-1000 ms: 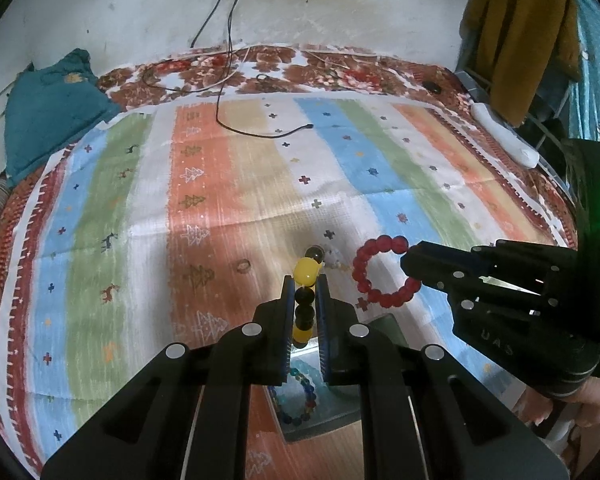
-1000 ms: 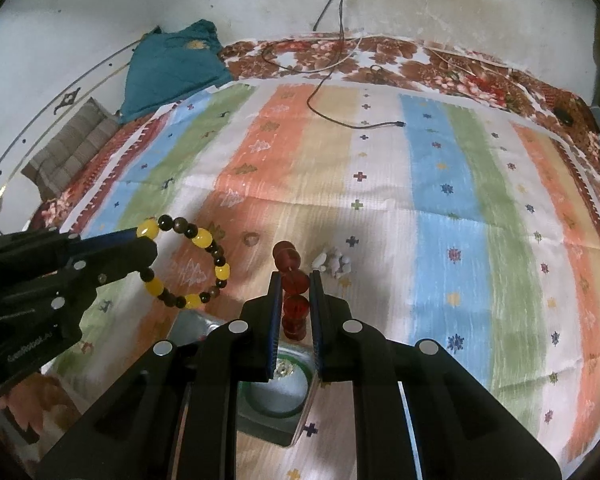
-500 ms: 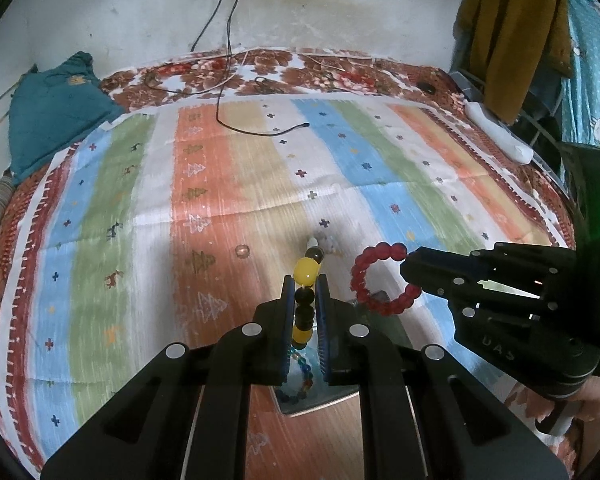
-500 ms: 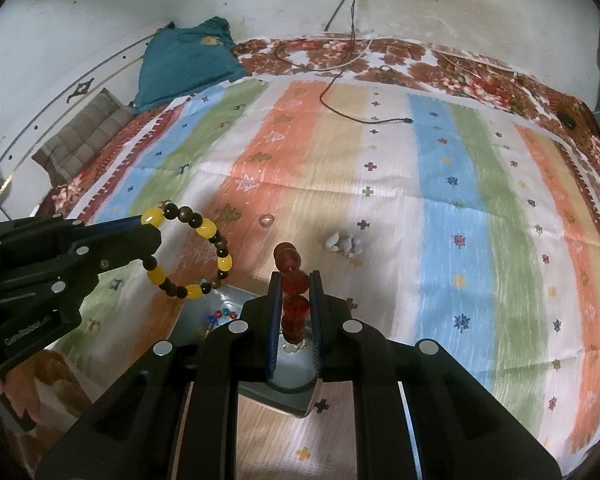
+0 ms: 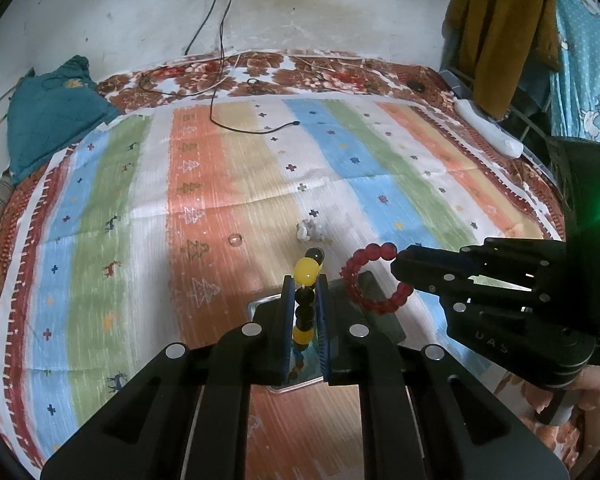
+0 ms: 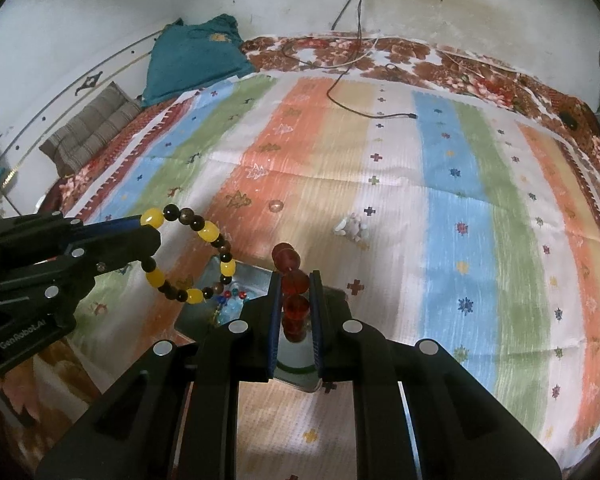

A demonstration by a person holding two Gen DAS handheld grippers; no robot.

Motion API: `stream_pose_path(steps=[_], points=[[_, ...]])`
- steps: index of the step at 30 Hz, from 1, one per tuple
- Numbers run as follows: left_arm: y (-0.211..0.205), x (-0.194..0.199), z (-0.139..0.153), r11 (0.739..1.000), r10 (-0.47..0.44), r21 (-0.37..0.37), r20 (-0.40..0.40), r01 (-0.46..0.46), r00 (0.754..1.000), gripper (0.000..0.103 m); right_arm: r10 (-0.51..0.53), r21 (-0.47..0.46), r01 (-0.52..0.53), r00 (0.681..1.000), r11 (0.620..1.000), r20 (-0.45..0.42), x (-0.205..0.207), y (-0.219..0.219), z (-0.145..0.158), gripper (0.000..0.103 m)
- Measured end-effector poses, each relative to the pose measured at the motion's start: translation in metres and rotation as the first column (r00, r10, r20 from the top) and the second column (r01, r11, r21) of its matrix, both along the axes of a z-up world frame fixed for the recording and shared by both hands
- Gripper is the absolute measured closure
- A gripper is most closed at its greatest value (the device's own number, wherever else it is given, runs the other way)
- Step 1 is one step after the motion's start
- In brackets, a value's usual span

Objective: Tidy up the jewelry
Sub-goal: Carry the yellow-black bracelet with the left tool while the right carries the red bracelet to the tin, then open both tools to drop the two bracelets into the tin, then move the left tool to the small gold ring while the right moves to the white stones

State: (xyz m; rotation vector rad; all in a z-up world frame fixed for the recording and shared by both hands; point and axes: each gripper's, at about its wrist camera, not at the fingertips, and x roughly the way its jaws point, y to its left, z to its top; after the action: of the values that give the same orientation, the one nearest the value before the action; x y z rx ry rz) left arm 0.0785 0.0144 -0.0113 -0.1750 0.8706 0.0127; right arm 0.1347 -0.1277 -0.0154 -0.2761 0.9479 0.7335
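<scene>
Yellow-black bracelet (image 5: 305, 280) between fingers (image 5: 286, 320), seemingly pinched.

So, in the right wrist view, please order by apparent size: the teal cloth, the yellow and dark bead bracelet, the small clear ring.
1. teal cloth, largest, though farthest away.
2. yellow and dark bead bracelet, held in the left claw; nearness to the camera enlarges it.
3. small clear ring, smallest by far.

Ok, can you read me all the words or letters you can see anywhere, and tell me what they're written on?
"GenRobot.AI" is on the side of the left gripper, seen from the right wrist camera.
"UAS" is on the body of the right gripper, seen from the left wrist camera; more letters may be hidden.
The striped bedsheet has only little pictures, crosses, trees and deer, no words.
Nothing else readable.
</scene>
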Motion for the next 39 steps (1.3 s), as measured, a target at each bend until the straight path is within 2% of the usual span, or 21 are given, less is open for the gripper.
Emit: stream_pose_path(steps=[9, 11, 12, 14, 20, 22, 27, 39], points=[[-0.002, -0.003, -0.003, 1.0, 0.004, -0.003, -0.023, -0.004, 1.0, 0.092, -0.014, -0.001, 0.014, 1.0, 1.0, -0.008, -0.001, -0.004, -0.001, 0.088], [0.0, -0.004, -0.004, 1.0, 0.026, -0.006, -0.03, -0.026, 0.999, 0.091, -0.026, -0.011, 0.026, 1.0, 1.0, -0.004, 0.002, -0.005, -0.001, 0.084], [0.002, -0.004, -0.004, 0.999, 0.034, -0.01, -0.032, -0.035, 0.999, 0.091, -0.031, -0.017, 0.031, 1.0, 0.999, -0.006, 0.003, -0.005, -0.002, 0.077], [0.006, -0.005, -0.004, 0.999, 0.051, -0.015, -0.038, -0.052, 0.998, 0.09, -0.041, -0.031, 0.041, 0.999, 0.999, -0.008, 0.004, -0.006, -0.004, 0.075], [0.009, -0.001, -0.009, 0.998, 0.067, 0.009, -0.065, -0.066, 0.996, 0.075, -0.069, -0.06, 0.067, 0.997, 0.996, -0.027, 0.014, -0.006, -0.01, 0.073], [0.012, 0.002, -0.011, 0.997, 0.077, 0.018, -0.076, -0.076, 0.994, 0.073, -0.075, -0.074, 0.072, 0.997, 0.995, -0.033, 0.018, -0.005, -0.012, 0.071], [0.022, 0.014, -0.018, 0.994, 0.104, 0.026, -0.108, -0.102, 0.989, 0.059, -0.084, -0.089, 0.078, 0.994, 0.993, -0.065, 0.034, 0.0, -0.019, 0.066], [0.042, 0.055, -0.034, 0.988, 0.151, 0.043, -0.173, -0.146, 0.973, 0.045, -0.102, -0.156, 0.091, 0.993, 0.984, -0.064, 0.059, 0.015, -0.033, 0.048]])
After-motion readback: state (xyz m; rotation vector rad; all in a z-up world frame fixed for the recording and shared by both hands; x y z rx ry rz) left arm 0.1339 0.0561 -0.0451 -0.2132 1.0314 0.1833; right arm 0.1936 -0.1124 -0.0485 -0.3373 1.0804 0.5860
